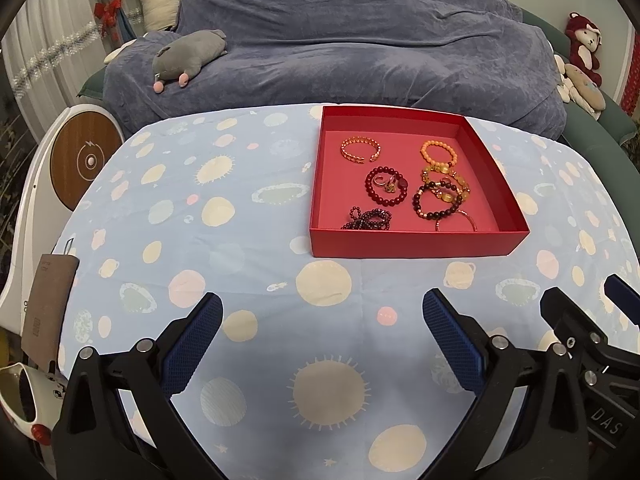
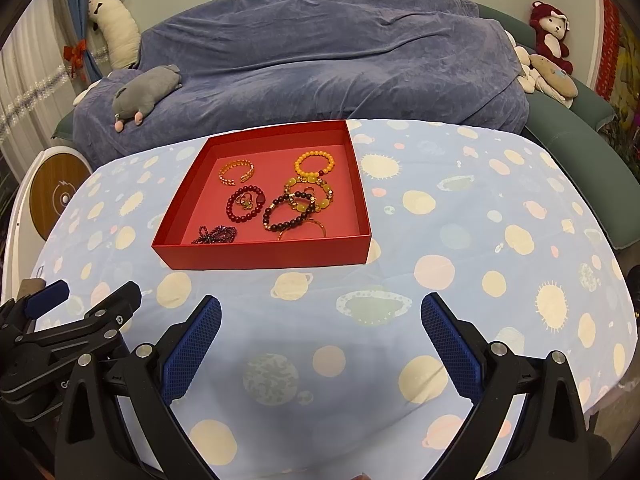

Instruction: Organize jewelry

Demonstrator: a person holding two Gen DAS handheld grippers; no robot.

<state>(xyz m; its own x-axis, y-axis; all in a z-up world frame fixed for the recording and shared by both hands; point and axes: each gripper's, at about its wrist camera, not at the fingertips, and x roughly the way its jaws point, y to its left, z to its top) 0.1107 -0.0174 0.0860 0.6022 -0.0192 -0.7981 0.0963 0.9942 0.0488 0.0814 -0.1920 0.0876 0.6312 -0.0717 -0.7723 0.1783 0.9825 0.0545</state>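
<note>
On cloth, red tray (image 1: 412, 246) square-on

Both wrist views face the red tray (image 1: 416, 245) (shared), seemingly side-by-side.

"DAS" (label on right gripper (image 1: 576, 312))

A red tray (image 1: 412, 245) sits on a pale-blue tablecloth (image 1: 240, 240) printed with cream suns and planets.
</note>
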